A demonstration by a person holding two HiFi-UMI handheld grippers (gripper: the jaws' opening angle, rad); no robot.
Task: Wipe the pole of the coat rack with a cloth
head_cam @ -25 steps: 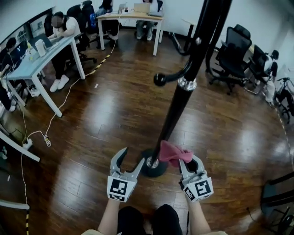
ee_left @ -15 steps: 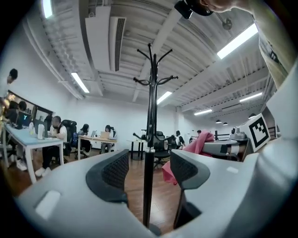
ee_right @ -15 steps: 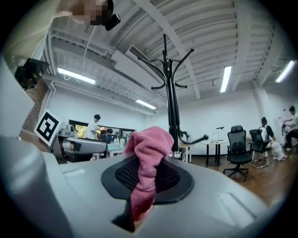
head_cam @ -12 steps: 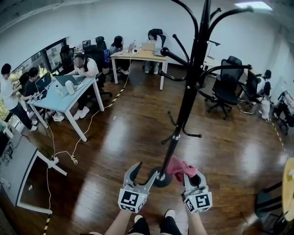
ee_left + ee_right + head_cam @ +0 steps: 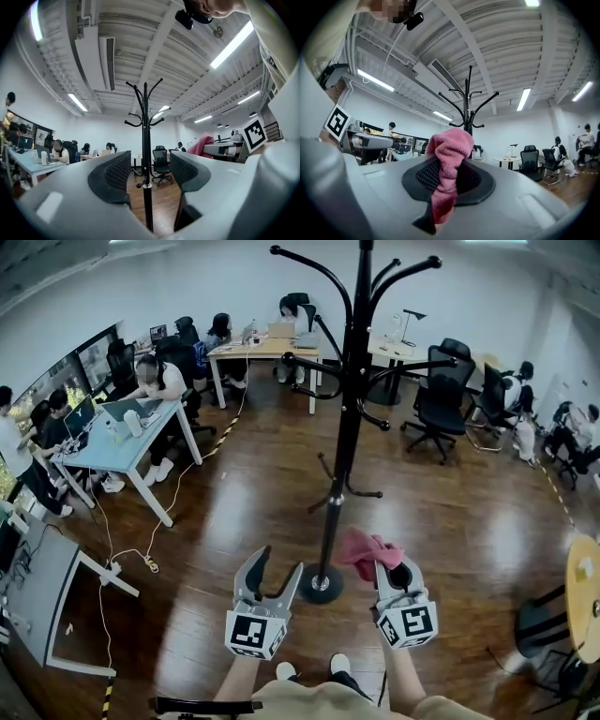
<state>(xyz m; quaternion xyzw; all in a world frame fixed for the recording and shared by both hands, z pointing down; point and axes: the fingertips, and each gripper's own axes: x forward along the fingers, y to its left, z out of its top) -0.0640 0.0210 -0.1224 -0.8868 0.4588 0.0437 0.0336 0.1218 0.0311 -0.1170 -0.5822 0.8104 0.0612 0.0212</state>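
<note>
I see an open-plan office. People (image 5: 157, 381) sit working at laptops (image 5: 282, 330) along a pale blue desk (image 5: 155, 418) and a wooden desk (image 5: 267, 350). Black swivel chairs (image 5: 441, 395) stand about on the dark wood floor (image 5: 253, 493). Strip lights (image 5: 233, 44) run across the ribbed ceiling (image 5: 140, 28).

Pole (image 5: 339, 474) ahead, between left tool (image 5: 279, 564) and right tool (image 5: 385, 568); cloth (image 5: 364, 549) in latter, seemingly off pole.
</note>
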